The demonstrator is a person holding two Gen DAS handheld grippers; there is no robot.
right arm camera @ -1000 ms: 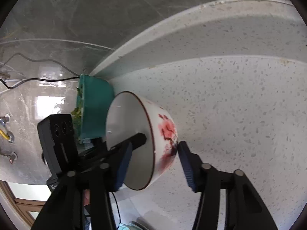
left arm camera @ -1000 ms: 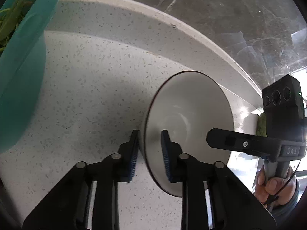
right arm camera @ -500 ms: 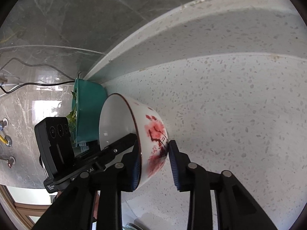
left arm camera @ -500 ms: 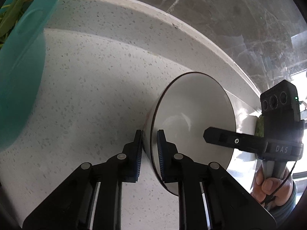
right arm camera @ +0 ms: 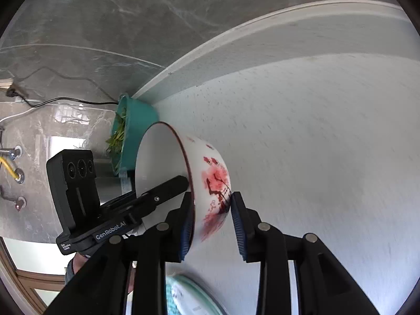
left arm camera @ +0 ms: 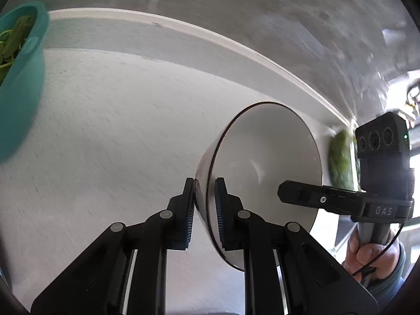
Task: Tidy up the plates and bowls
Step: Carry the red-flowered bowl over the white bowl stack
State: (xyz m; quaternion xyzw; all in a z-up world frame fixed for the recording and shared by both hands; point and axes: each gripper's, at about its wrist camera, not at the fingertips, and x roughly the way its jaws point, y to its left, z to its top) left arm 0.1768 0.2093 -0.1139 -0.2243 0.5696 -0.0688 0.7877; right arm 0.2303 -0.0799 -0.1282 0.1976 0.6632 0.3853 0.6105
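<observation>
A white bowl [left arm camera: 265, 168] with a dark rim and red blossom print [right arm camera: 210, 183] is held between both grippers, tipped on its side above the speckled white counter [left arm camera: 118, 131]. My left gripper [left arm camera: 204, 210] is shut on the bowl's rim, one finger inside and one outside. My right gripper [right arm camera: 210, 218] is shut on the opposite rim, one finger inside and one against the painted wall. Each gripper shows in the other's view: the right one in the left wrist view [left arm camera: 341, 197], the left one in the right wrist view [right arm camera: 118, 215].
A teal bowl of green vegetables [left arm camera: 18, 76] stands at the counter's back left, also in the right wrist view [right arm camera: 128, 131]. A green-rimmed patterned plate [right arm camera: 189, 296] lies below the bowl. A grey marble wall [right arm camera: 131, 26] backs the counter. A green item [left arm camera: 340, 157] sits far right.
Both grippers closed onto the bowl's rim from open. The bowl has since been lifted and shifted, and the views are motion-blurred.
</observation>
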